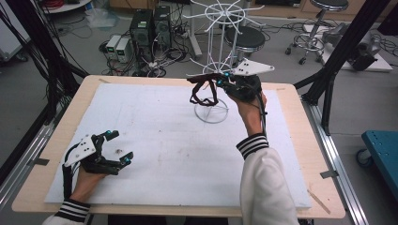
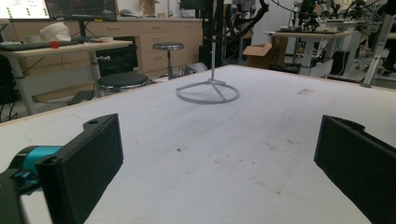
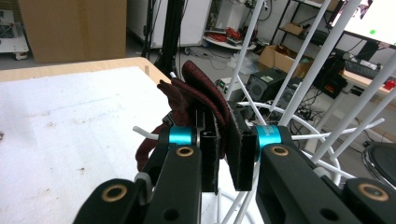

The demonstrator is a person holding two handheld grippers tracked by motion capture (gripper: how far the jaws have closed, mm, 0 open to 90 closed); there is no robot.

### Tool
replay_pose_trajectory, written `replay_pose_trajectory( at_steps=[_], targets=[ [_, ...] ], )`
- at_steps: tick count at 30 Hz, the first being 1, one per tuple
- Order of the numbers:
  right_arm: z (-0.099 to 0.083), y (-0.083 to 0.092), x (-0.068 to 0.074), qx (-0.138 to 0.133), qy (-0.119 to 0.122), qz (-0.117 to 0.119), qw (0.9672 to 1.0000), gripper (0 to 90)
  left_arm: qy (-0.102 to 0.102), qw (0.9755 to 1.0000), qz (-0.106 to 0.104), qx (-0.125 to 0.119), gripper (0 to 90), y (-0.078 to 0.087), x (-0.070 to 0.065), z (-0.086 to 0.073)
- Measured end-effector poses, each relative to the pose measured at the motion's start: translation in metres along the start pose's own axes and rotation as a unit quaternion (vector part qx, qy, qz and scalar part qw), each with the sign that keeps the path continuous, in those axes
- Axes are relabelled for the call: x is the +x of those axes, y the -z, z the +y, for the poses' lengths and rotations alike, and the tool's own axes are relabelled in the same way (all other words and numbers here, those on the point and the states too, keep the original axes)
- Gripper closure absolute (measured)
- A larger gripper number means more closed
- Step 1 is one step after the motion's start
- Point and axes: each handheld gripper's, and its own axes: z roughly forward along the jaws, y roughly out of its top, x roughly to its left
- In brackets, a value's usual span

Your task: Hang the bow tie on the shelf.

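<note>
My right gripper [image 1: 220, 80] is clamped on a dark red fabric band [image 1: 203, 91], held up against the white wire rack [image 1: 220, 28]. My left gripper [image 1: 118, 147] rests released, jaws wide, low over the white mat [image 1: 173, 145].

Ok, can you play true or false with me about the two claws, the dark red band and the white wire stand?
1. The right claw is pinching the dark red band. True.
2. The left claw is shut tight. False: its jaws stand wide apart, nothing between them.
3. The white wire stand is lying on its side. False: it stands upright on its ring base.
4. The left claw is low, near the white mat. True.
</note>
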Motion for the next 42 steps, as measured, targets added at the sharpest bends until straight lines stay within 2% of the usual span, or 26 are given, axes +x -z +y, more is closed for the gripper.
replay_pose_trajectory(
  at_steps=[15,22,26,31,34,37,40,42],
  targets=[
    [-0.003,-0.003,-0.002,0.009,-0.01,0.005,0.9999,83.7,0.003,1.0,0.003,0.001,1.7,0.0,0.0,-0.002],
    [-0.003,-0.003,-0.002,0.009,-0.015,0.003,0.9998,78.4,0.003,1.0,0.003,0.0,1.7,0.001,0.0,-0.001],
    [-0.002,-0.001,-0.003,0.0,-0.019,0.005,0.9998,76.4,0.002,1.0,0.003,-0.002,1.7,0.001,0.0,-0.001],
    [-0.002,0.0,-0.001,-0.001,-0.027,0.009,0.9996,64.9,0.003,1.0,0.003,-0.002,1.7,0.001,0.0,-0.001],
    [-0.001,0.002,0.001,-0.014,-0.034,0.016,0.9992,56.5,0.003,1.0,0.003,-0.002,1.7,0.001,0.0,-0.001],
    [0.001,0.003,0.005,-0.015,-0.04,0.011,0.999,44.1,0.004,1.0,0.004,-0.003,1.7,0.001,0.0,-0.001],
    [0.002,0.005,0.008,-0.02,-0.046,0.012,0.9987,23.9,0.002,1.0,0.006,-0.002,1.7,0.001,0.0,-0.001],
    [0.003,0.007,0.012,-0.014,-0.042,-0.003,0.999,14.4,0.003,1.0,0.005,-0.003,1.7,0.001,0.0,-0.001]
  ],
)
